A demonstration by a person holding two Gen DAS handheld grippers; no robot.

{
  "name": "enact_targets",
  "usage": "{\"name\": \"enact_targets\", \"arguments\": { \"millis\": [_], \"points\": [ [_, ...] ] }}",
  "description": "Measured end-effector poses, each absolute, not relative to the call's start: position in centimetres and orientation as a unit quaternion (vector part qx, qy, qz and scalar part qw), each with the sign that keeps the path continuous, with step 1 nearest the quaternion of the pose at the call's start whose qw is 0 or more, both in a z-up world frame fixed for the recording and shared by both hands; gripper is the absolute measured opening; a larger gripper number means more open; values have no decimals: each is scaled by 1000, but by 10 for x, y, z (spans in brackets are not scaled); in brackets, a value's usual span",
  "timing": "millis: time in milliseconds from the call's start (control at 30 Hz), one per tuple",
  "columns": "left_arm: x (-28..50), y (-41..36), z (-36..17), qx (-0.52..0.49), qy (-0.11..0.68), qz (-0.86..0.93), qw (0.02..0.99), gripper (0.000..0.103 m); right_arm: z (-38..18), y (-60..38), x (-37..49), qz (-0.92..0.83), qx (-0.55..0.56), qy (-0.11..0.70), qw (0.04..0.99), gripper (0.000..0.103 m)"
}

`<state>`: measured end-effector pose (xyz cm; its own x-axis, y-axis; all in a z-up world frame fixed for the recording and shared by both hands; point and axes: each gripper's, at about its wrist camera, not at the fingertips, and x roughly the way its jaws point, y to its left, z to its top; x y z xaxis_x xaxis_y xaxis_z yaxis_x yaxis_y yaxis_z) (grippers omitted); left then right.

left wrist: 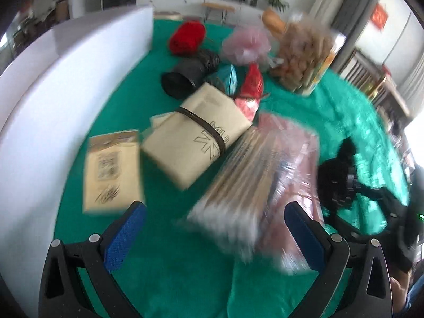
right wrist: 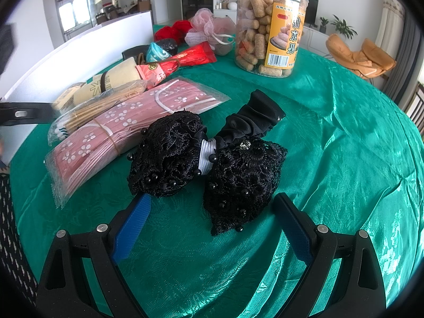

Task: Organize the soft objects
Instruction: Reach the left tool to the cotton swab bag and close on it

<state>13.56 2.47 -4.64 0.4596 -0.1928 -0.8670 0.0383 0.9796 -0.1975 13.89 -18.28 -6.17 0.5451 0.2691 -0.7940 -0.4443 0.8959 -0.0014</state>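
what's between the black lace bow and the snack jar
Only bare green tablecloth, as the right wrist view shows; the black lace bow and the snack jar stand well apart.

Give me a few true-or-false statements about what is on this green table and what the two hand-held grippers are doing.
1. The right hand-held gripper is open, with the black lace bow just in front of it. True.
2. The snack jar lies on its side. False: it stands upright on the green cloth.
3. The pink packet lies beside the bow. True.
4. The left hand-held gripper is clamped on the beige bundle. False: it is open and holds nothing.
5. The red yarn sits at the near edge of the table. False: it is at the far side, near the white board.
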Motion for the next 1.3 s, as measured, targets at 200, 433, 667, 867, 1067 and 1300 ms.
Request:
{"name": "enact_targets", "arguments": {
  "millis": [200, 433, 667, 867, 1067, 1300],
  "points": [
    [173, 8, -67, -51, 544, -40, 837, 103, -62, -183, 139, 204, -102, 431, 873, 95],
    [183, 2, -67, -28, 572, -31, 819, 90, -62, -183, 139, 204, -102, 431, 873, 95],
    [123, 2, -57, -2, 570, -48, 820, 57, -62, -183, 139, 204, -102, 431, 873, 95],
    [91, 0, -66, 47, 570, -41, 819, 97, -62, -183, 138, 204, -102, 431, 873, 95],
    [122, -11, -71, 40, 566, -35, 823, 101, -62, -183, 138, 204, -102, 431, 873, 95],
    [122, -3, -77, 24, 563, -46, 825, 103, -61, -184, 139, 207, -100, 433, 872, 96]
  ]
}}
